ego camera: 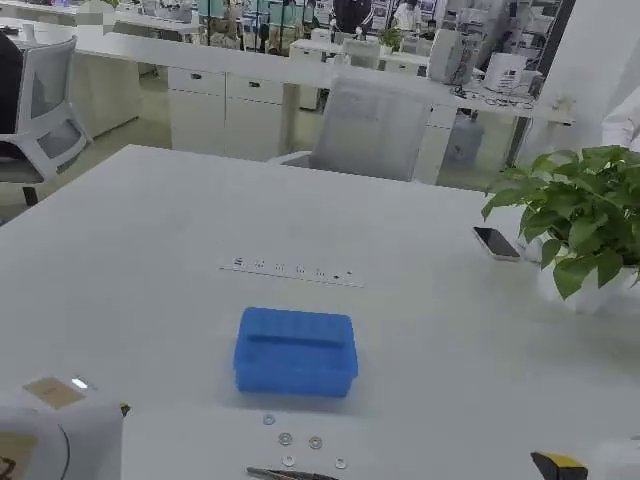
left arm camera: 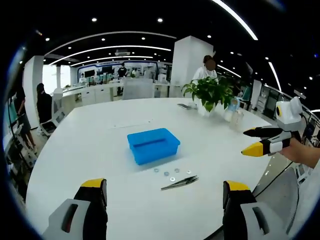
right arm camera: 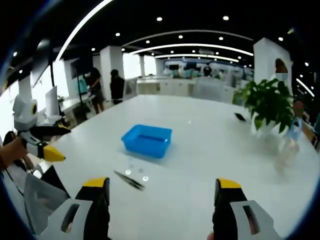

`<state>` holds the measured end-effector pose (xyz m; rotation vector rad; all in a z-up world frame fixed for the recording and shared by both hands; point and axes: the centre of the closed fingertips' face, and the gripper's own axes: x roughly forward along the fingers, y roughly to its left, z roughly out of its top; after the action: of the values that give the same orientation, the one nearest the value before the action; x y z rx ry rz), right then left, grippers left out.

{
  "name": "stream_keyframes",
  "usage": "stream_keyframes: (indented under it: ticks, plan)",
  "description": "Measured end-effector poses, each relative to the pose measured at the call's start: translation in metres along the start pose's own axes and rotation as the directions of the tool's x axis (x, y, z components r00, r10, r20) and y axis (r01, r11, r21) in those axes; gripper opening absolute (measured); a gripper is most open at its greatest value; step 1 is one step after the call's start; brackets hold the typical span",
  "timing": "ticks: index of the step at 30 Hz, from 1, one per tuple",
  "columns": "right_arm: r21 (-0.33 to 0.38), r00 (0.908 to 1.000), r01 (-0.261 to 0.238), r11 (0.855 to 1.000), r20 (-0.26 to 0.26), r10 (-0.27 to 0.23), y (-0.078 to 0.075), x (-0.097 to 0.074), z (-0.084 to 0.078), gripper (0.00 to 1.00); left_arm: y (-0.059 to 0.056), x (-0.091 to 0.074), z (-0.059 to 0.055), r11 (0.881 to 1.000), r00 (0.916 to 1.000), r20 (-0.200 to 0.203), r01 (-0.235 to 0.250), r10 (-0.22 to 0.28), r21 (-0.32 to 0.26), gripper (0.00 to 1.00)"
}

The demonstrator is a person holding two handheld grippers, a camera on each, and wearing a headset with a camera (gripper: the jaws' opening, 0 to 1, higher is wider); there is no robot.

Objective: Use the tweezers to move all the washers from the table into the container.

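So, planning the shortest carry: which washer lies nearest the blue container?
The small silver metal washer in front of the blue plastic container, leftmost of the group; the other four lie nearer the metal tweezers.

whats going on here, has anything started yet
A person holds a gripper in each hand at a white table. The left gripper and right gripper both hover with jaws open, holding nothing. The tweezers lie untouched beside five washers on the table, just in front of the blue container.
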<state>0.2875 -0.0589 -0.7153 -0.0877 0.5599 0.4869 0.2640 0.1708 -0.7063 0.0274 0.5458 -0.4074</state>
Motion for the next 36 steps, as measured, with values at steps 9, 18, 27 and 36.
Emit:
stream_keyframes:
  ticks: [9, 18, 27, 36]
  plan:
    - [0.004, 0.9999, -0.007, 1.0, 0.01, 0.007, 0.005, 0.0, 0.001, 0.85, 0.0, -0.001, -0.001, 1.0, 1.0, -0.007, -0.003, 0.004, 0.008, 0.99]
    - [-0.003, 0.9998, -0.017, 1.0, 0.01, 0.017, 0.007, 0.002, 0.002, 0.84, 0.0, -0.001, 0.0, 1.0, 1.0, 0.004, 0.0, 0.0, -0.01, 0.98]
    - [-0.003, 0.9997, -0.025, 1.0, 0.002, 0.025, 0.011, 0.003, 0.0, 0.84, 0.001, -0.001, 0.003, 1.0, 0.9999, 0.014, 0.005, -0.004, -0.008, 0.96]
    - [-0.012, 0.9997, -0.025, 1.0, 0.001, 0.025, 0.013, 0.005, 0.003, 0.83, 0.002, 0.001, 0.004, 1.0, 0.9999, 0.008, 0.011, -0.011, 0.016, 0.93]
